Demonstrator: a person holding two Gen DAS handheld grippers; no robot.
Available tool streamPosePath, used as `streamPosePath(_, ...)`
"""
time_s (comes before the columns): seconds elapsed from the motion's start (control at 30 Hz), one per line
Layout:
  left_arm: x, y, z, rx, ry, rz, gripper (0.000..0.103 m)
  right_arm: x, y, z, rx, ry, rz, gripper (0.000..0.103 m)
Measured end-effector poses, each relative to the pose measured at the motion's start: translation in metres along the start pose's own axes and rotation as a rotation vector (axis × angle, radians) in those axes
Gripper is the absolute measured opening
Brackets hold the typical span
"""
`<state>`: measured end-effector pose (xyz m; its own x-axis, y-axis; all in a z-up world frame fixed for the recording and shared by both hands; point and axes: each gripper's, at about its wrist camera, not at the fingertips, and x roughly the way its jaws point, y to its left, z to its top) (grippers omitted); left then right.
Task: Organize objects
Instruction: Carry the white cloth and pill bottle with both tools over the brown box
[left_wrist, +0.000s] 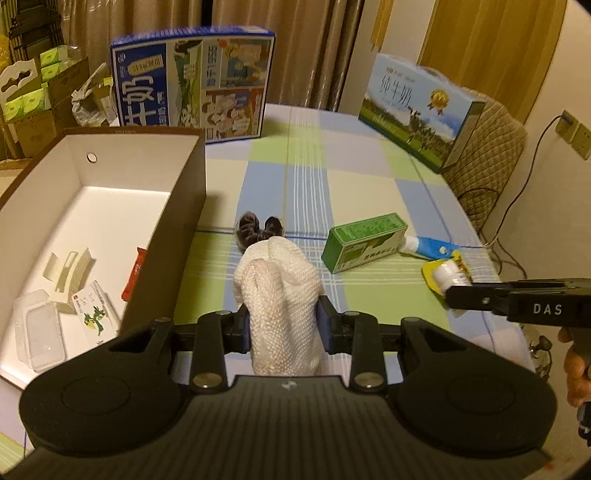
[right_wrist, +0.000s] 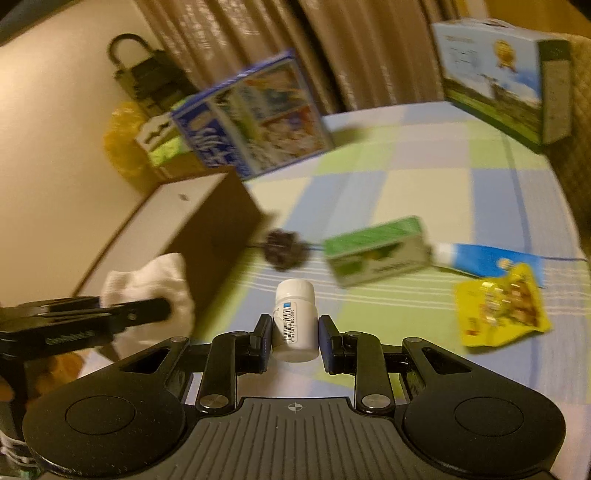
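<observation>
We had both tongs loaded so two things could go over in one trip. The left tongs (left_wrist: 283, 325) were clamped on the white cloth (left_wrist: 280, 291), held above the worktop (left_wrist: 369, 184) just beside the open box (left_wrist: 110, 177). The right tongs (right_wrist: 294, 341) pinched the white bottle (right_wrist: 295, 317) by its sides, cap forward, clear of the worktop. Carton (left_wrist: 364, 242), tube (left_wrist: 430, 245) and scrunchie (left_wrist: 255, 227) lay there unsorted.
</observation>
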<state>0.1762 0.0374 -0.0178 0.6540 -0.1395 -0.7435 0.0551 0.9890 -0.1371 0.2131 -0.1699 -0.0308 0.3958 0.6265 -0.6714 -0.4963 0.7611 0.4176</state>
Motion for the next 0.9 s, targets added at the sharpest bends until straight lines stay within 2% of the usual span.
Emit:
streamPosePath(0.2, -0.031, 0.023, 0.002, -0.022, -0.054, 0.004, 0.029, 0.015, 0.055, 0.007, -0.070, 0.012, 0.107, 0.024)
streamPosePath(0.47, -0.069, 0.085, 0.006, -0.083, -0.111, 0.090, 0.029, 0.058, 0.132, 0.019, -0.176, 0.029, 0.198, 0.024)
streamPosePath(0.63, -0.077, 0.128, 0.008, -0.107, -0.111, 0.153, 0.029, 0.093, 0.167, 0.026, -0.224, 0.042, 0.200, 0.024)
streamPosePath(0.9, -0.066, 0.188, 0.019, -0.096, -0.091, 0.203, 0.029, 0.151, 0.201, 0.041, -0.305, 0.059, 0.126, 0.024)
